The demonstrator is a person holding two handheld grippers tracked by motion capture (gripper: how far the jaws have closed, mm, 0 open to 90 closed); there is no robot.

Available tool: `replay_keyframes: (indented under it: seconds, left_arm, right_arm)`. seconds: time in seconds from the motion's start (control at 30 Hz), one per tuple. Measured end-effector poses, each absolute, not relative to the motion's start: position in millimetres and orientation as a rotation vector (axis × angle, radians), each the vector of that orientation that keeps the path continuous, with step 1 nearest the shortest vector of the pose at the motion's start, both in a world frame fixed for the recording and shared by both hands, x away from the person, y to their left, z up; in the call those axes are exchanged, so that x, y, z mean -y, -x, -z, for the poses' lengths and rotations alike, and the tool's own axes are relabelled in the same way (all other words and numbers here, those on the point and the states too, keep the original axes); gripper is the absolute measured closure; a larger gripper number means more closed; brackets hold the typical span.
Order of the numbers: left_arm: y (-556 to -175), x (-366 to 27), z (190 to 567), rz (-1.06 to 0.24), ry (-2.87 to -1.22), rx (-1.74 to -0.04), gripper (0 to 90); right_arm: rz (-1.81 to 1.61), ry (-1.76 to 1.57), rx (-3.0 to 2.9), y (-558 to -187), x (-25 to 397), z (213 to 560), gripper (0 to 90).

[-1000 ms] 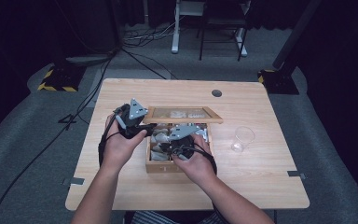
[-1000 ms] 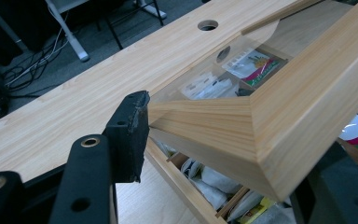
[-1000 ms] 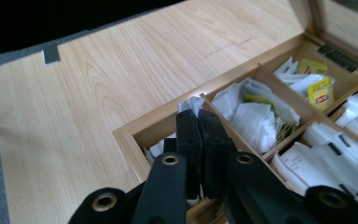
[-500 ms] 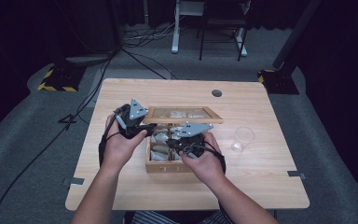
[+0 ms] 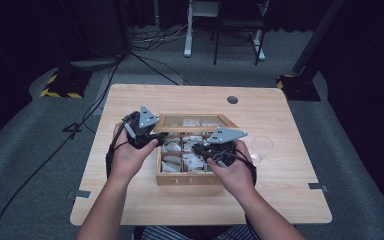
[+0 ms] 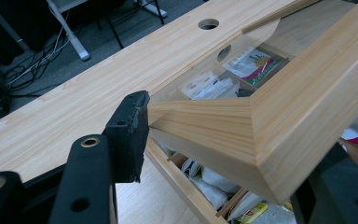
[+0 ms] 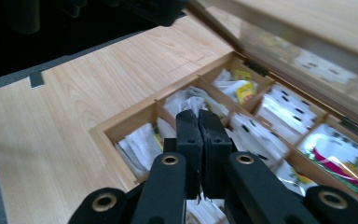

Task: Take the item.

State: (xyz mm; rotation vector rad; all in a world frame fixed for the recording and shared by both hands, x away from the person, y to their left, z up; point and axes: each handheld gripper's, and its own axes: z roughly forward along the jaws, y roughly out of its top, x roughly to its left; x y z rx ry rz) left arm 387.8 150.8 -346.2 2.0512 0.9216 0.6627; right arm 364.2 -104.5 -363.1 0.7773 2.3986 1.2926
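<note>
A wooden tea box (image 5: 185, 179) stands mid-table, its glass-paned lid (image 5: 195, 121) raised. My left gripper (image 5: 157, 136) is at the box's left side and is shut on the lid's wooden frame (image 6: 284, 107); in the left gripper view the frame's corner sits between the two black jaws of that gripper (image 6: 235, 135). My right gripper (image 5: 197, 148) hovers over the box's compartments (image 7: 121, 126), jaws pressed together. A crumpled white tea bag (image 7: 192, 101) sits right at the tips of the right gripper (image 7: 198, 114) and looks pinched. Several white and coloured sachets fill the compartments.
A clear plastic cup (image 5: 261, 146) stands just right of the box, close to my right hand. The table (image 5: 145, 205) has a round cable hole (image 5: 232, 99) at the back. Bare wood lies in front of and left of the box.
My right gripper has drawn back to the right, out from deeper inside the box. The left gripper keeps holding the lid up in the same spot.
</note>
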Motion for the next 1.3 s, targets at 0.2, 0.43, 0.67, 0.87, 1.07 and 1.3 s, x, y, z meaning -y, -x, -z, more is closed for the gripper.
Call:
replay_keyframes:
  seconds: [0.2, 0.43, 0.67, 0.87, 1.07, 1.3]
  left_arm:
    - [-388.2, -150.5, 346.7, -0.664, -2.053, -0.921, 44.7]
    - [-388.7, -150.4, 346.2, -0.660, -2.047, -0.923, 44.7]
    - [-390.0, -150.7, 345.0, -0.659, -2.047, -0.921, 44.7]
    - [-390.2, -150.7, 345.0, -0.657, -2.046, -0.920, 44.6]
    - [-389.7, -150.7, 345.7, -0.656, -2.047, -0.920, 44.4]
    - [-389.3, -150.6, 346.0, -0.659, -2.049, -0.920, 44.4]
  right_arm:
    - [-1.273, -0.803, -2.370, -366.0, 120.2, 358.7, 88.4]
    - [-1.249, -0.841, -2.332, -368.3, 139.7, 354.9, 88.4]
    - [-1.216, -0.891, -2.292, -370.1, 162.1, 351.3, 88.3]
    - [-1.188, -0.932, -2.259, -372.5, 179.9, 349.0, 88.3]
    - [-1.173, -0.958, -2.230, -374.9, 194.5, 346.7, 88.4]
    - [-1.161, -1.003, -2.197, -377.8, 211.4, 346.4, 88.4]
